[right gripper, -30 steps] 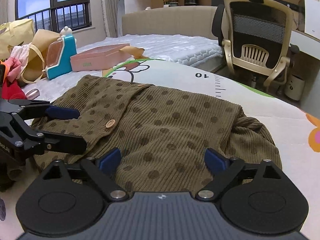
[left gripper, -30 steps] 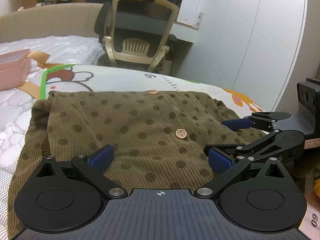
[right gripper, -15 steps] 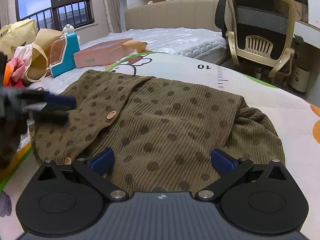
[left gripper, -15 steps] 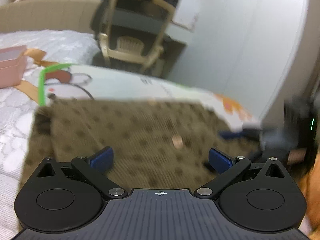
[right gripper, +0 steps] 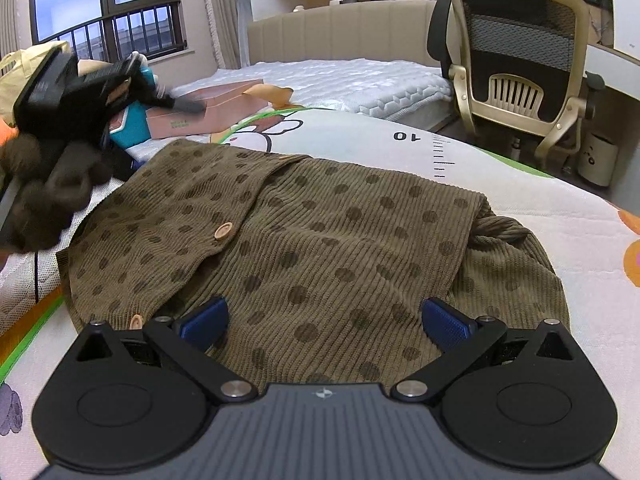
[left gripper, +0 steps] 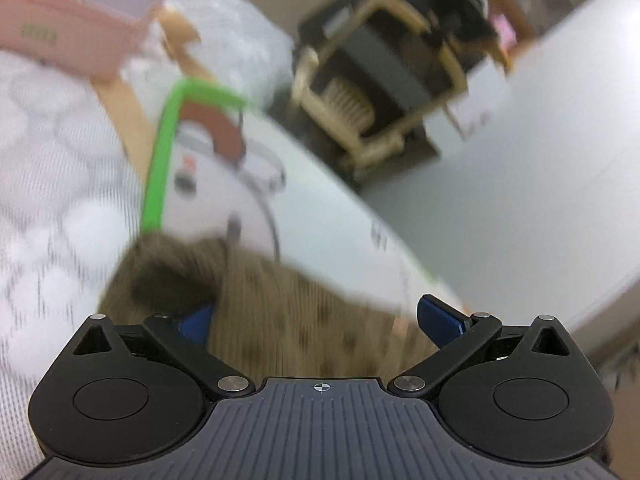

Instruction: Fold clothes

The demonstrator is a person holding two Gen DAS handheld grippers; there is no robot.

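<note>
An olive knit cardigan (right gripper: 320,240) with dark dots and wooden buttons (right gripper: 223,232) lies folded on a printed play mat (right gripper: 360,136). My right gripper (right gripper: 324,322) hovers open over the cardigan's near edge, with nothing between its blue pads. In the right wrist view my left gripper (right gripper: 176,102) is a blur above the cardigan's far left corner, held by a hand in a dark fuzzy sleeve (right gripper: 48,184). In the blurred left wrist view the left gripper (left gripper: 316,320) is open above the cardigan's (left gripper: 288,312) corner, tilted.
A pink box (right gripper: 208,112) and a teal case (right gripper: 132,124) sit on the white mattress (right gripper: 360,80) behind the mat. An office chair (right gripper: 516,60) stands at the back right. A yellow bag (right gripper: 16,68) is at the far left.
The left gripper has lifted and swung away to the cardigan's far left corner, tilting as it went. The right gripper has backed off slightly; its jaws stay open.
</note>
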